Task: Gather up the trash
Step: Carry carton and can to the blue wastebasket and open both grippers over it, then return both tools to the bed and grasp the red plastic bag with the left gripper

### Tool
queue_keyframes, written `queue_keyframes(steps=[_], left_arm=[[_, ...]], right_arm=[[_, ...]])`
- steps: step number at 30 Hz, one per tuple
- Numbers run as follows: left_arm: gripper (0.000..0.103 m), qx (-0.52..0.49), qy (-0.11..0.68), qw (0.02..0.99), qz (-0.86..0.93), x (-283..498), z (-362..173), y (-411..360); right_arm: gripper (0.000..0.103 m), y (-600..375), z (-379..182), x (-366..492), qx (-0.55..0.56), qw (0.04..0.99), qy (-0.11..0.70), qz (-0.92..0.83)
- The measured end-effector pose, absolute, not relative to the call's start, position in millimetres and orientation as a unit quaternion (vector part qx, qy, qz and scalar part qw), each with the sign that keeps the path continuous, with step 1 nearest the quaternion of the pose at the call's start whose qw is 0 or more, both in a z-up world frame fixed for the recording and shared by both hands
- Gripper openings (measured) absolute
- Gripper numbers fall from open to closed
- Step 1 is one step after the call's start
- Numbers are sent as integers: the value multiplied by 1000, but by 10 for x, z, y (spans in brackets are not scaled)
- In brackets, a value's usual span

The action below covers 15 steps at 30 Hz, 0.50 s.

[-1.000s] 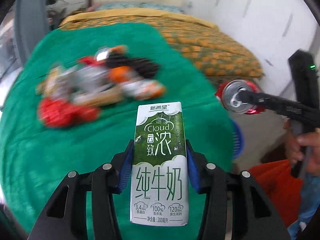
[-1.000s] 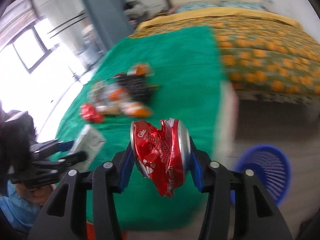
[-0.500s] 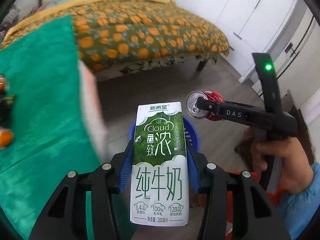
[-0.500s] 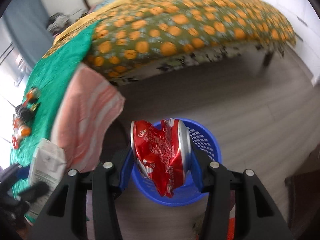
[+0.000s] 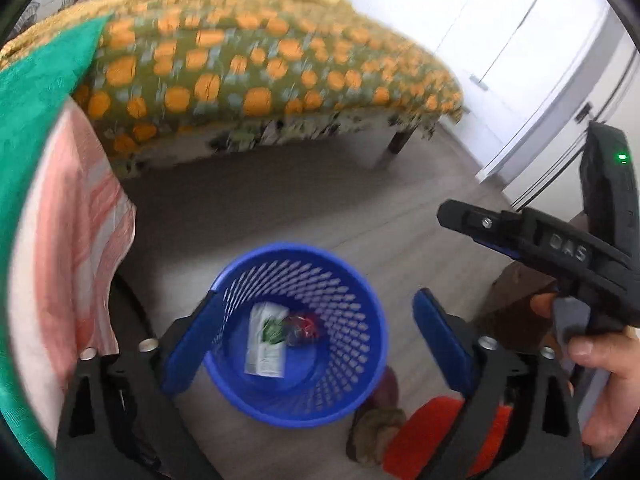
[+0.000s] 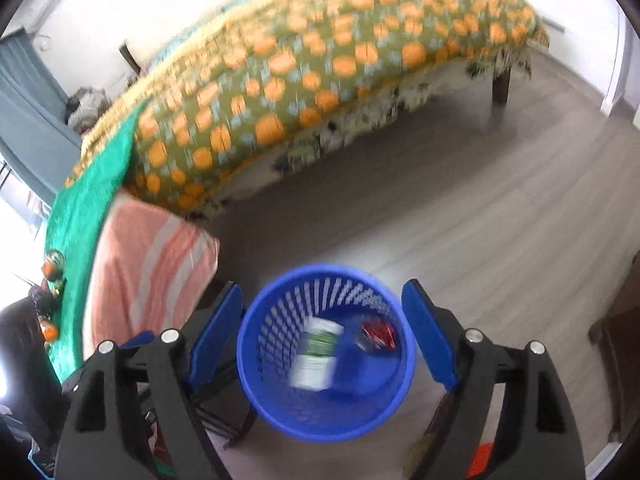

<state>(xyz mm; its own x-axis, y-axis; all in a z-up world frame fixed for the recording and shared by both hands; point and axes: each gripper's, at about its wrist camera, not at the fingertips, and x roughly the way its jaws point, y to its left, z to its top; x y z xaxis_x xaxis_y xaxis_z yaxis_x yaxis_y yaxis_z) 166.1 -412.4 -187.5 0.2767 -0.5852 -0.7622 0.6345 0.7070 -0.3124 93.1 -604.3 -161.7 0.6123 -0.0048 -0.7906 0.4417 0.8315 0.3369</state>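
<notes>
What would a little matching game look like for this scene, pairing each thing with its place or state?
Things:
1. milk carton
2. crushed red can
3. left gripper
4. striped pink cloth

Places or states:
a. hangs off the green-covered surface
b. jaws open and empty, above the basket
c. lies in the blue basket, white and green
d. lies in the blue basket beside the carton

Pairs: 1-c, 2-d, 3-b, 4-a

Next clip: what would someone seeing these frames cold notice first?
The blue mesh wastebasket on the wood floor sits dead centre in both views, with a milk carton and a crushed red can lying inside. Above it, the left hand-held gripper and the right hand-held gripper both stand wide open and empty. Behind stretches a bed with an orange-spotted cover.
</notes>
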Motion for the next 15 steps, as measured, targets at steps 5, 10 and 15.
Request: queue_keyframes(steps=[5,10,15], left_arm=[[98,30,392,824,-409,1306,-1339,-3779],[98,43,380,841,-382,1044,-1077,-3177],[98,47,381,866,-320,931,-1095,-2255]], right_arm=[[91,-5782,-1154,787,203,905,345,-143],[93,-5312,-893,718,129,938,285,-151],[93,-4626,-869,673,66,955,270,-99]])
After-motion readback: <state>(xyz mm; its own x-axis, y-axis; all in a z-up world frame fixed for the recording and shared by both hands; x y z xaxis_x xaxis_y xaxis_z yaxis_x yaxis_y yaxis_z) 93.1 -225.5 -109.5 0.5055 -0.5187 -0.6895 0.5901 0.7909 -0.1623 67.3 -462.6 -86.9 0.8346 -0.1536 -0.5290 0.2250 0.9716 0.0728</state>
